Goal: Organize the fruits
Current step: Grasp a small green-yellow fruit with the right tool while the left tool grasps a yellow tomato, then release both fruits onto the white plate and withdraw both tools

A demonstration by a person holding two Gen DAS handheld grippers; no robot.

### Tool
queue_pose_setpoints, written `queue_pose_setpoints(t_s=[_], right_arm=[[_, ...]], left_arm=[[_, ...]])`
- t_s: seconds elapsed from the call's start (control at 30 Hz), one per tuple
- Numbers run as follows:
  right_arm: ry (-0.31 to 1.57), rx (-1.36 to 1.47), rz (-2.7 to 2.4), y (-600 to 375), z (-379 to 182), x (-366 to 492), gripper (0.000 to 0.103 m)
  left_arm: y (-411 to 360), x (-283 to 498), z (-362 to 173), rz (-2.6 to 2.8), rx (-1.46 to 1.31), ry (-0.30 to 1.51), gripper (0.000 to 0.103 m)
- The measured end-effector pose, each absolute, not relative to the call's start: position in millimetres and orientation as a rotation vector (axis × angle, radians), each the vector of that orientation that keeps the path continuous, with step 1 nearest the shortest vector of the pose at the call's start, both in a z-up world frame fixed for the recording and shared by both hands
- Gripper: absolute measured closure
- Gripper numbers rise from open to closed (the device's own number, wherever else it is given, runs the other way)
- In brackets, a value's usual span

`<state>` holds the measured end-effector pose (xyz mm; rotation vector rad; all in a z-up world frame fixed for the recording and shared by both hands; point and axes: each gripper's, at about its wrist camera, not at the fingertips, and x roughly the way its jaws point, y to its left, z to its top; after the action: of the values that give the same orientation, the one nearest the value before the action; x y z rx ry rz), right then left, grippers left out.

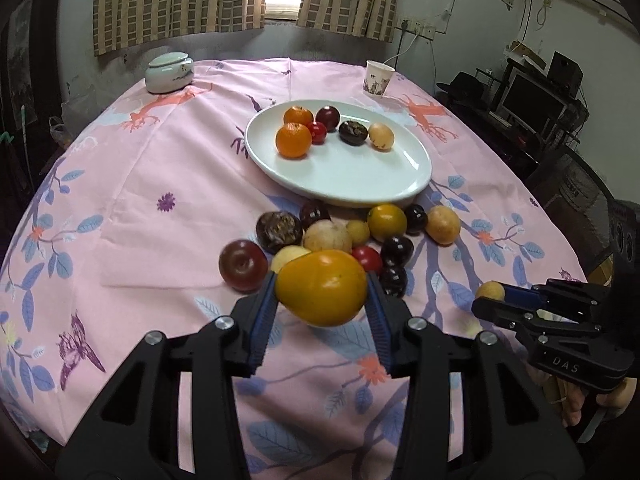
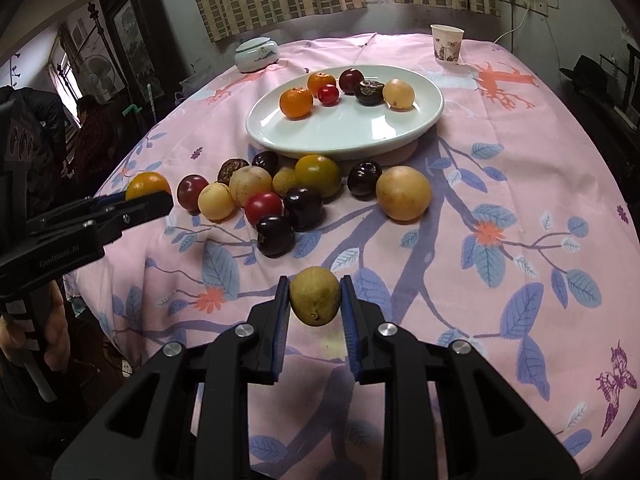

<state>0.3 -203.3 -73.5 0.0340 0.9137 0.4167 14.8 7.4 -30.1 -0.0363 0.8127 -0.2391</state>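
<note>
My left gripper (image 1: 322, 294) is shut on a large orange-yellow fruit (image 1: 322, 286), held just above the cloth in front of the loose fruit pile (image 1: 352, 240). My right gripper (image 2: 314, 296) is shut on a small yellow-green fruit (image 2: 315, 295), held above the cloth in front of the pile (image 2: 296, 192). The right gripper also shows in the left wrist view (image 1: 490, 294). The white oval plate (image 1: 384, 184) beyond the pile holds two oranges (image 1: 294, 140), a small red fruit, dark fruits and a pale fruit. The plate also shows in the right wrist view (image 2: 360, 136).
A pink floral cloth (image 1: 160, 168) covers the round table. A lidded ceramic jar (image 1: 169, 73) stands at the far left and a paper cup (image 1: 378, 78) at the far right. A desk with a monitor (image 1: 528, 100) is off the right side.
</note>
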Motion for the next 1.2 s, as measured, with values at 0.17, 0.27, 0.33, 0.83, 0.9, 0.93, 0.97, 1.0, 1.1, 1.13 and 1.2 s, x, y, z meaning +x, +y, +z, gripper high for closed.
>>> queue_pose_setpoints(t_s=[0.17, 0.27, 0.33, 0.83, 0.9, 0.93, 0.97, 1.0, 1.1, 1.13, 1.2], right_arm=[[0.918, -0.045, 0.435, -193, -53, 40, 0.078], [0.922, -0.060, 0.434, -188, -39, 81, 0.078], [0.918, -0.042, 0.436, -185, -33, 112, 0.078], [0.958, -0.080, 0.418, -153, -62, 252, 0.078], [0.951, -0.075, 0.421, -153, -61, 255, 0.078], [0.947, -0.073, 0.419, -152, -62, 258, 0.077], [0.946, -0.076, 0.417, -151, -62, 260, 0.067], [0.948, -0.085, 0.412, -150, -62, 261, 0.045], [0.906, -0.111, 0.386, -152, -56, 252, 0.042], [0.905, -0.119, 0.390, -154, -53, 247, 0.042], [0.895, -0.133, 0.387, -158, -47, 236, 0.041]], left_arm=[[14, 73, -4, -0.229, -0.008, 0.806, 0.059], [18, 122, 4, -0.206, -0.018, 0.829, 0.060], [17, 152, 5, -0.185, -0.013, 0.835, 0.059], [-4, 272, -37, -0.189, -0.011, 0.978, 0.059], [-6, 277, -37, -0.193, -0.009, 0.983, 0.059], [-9, 279, -37, -0.196, -0.003, 0.989, 0.059], [-11, 281, -37, -0.198, 0.002, 0.997, 0.059], [-12, 282, -36, -0.195, 0.002, 0.999, 0.058], [-12, 279, -32, -0.200, -0.005, 0.987, 0.058], [-10, 275, -28, -0.202, -0.010, 0.976, 0.058], [-8, 265, -19, -0.208, -0.021, 0.948, 0.045]])
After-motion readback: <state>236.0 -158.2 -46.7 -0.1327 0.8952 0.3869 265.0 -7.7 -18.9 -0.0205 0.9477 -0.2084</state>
